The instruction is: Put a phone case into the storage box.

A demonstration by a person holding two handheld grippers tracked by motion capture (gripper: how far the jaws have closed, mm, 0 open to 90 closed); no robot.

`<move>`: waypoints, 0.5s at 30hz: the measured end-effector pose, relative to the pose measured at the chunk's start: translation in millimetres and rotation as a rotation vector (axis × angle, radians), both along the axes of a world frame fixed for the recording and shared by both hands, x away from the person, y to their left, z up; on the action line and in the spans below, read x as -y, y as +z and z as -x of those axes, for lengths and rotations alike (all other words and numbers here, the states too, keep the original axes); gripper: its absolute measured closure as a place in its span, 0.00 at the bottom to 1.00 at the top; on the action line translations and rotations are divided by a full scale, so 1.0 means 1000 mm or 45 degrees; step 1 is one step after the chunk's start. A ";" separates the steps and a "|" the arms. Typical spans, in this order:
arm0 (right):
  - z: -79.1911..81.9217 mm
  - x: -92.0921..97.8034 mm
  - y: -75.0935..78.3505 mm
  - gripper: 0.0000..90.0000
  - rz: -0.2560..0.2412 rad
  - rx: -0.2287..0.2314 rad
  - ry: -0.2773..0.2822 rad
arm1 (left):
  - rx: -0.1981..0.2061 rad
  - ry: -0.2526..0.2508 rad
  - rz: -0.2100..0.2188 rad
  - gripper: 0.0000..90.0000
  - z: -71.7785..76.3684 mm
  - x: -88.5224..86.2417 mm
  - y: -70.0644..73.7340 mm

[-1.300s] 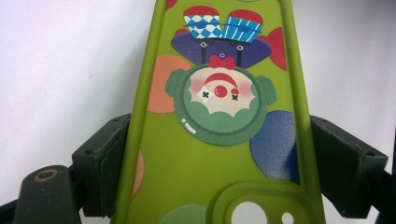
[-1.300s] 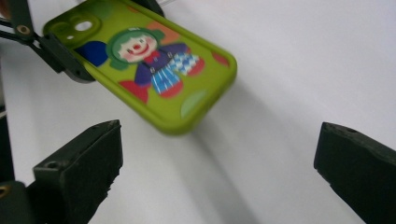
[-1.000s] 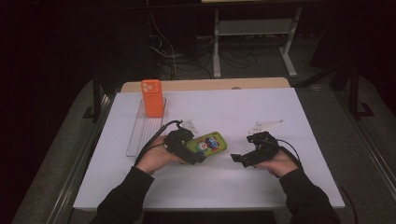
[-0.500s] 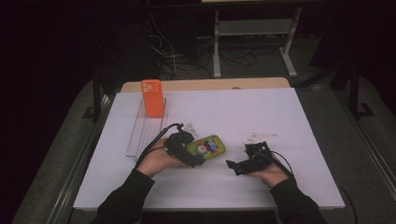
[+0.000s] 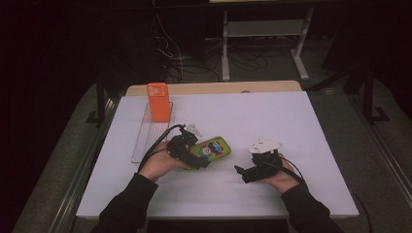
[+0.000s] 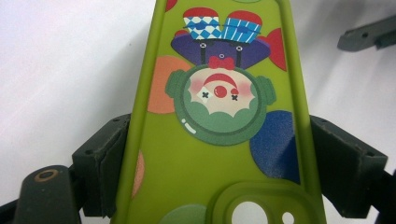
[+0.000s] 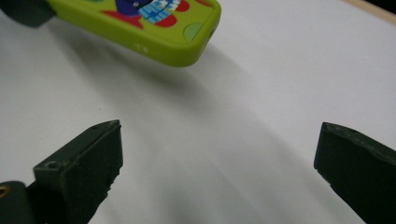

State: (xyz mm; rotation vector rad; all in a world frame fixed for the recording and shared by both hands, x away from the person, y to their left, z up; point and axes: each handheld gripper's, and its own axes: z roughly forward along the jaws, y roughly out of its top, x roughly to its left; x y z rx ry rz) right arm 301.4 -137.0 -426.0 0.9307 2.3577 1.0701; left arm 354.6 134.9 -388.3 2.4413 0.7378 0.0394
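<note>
1. Jaws first: on your left gripper [image 6: 205, 186] they are pressing in on both long edges of the green phone case [image 6: 219, 116], one black pad sitting against each side near the camera cut-out.
2. Your right gripper [image 7: 219, 172] is standing with its jaws spread wide apart, with nothing between them but bare white table [image 7: 261, 116].
3. You are reaching your left hand [image 5: 158, 167] in from the bottom left of the high view, forearm angling up and to the right, with the left gripper [image 5: 187, 153] pointing toward the table's middle.
4. You are resting your right hand [image 5: 279, 177] low on the table at the lower right, and the right gripper [image 5: 248, 172] is pointing left, toward the phone case [image 5: 214, 148], well apart from it.
5. The phone case is showing its printed back upward, with a round cartoon face and coloured spots; in the right gripper view its free end [image 7: 154, 28] is casting a shadow on the table beneath it.
6. A clear tray [image 5: 145, 141] is lying at the left of the table, just beside your left hand.
7. An orange phone case [image 5: 158, 101] is standing upright at the tray's far end; whether anything else is lying in the tray you cannot tell.
</note>
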 end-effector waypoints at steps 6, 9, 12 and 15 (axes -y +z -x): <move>0.005 -0.008 0.003 0.00 0.059 0.110 0.022 | -0.001 -0.008 -0.012 0.16 -0.001 0.000 0.000; 0.006 -0.010 0.006 0.00 0.071 0.181 0.032 | -0.007 -0.022 -0.018 0.16 -0.004 -0.001 0.000; 0.006 -0.012 0.005 0.00 0.117 0.232 0.055 | -0.009 -0.021 -0.011 0.16 -0.003 0.000 0.000; 0.007 -0.015 0.004 0.00 0.170 0.268 0.068 | -0.010 -0.020 -0.007 0.16 -0.003 0.000 -0.001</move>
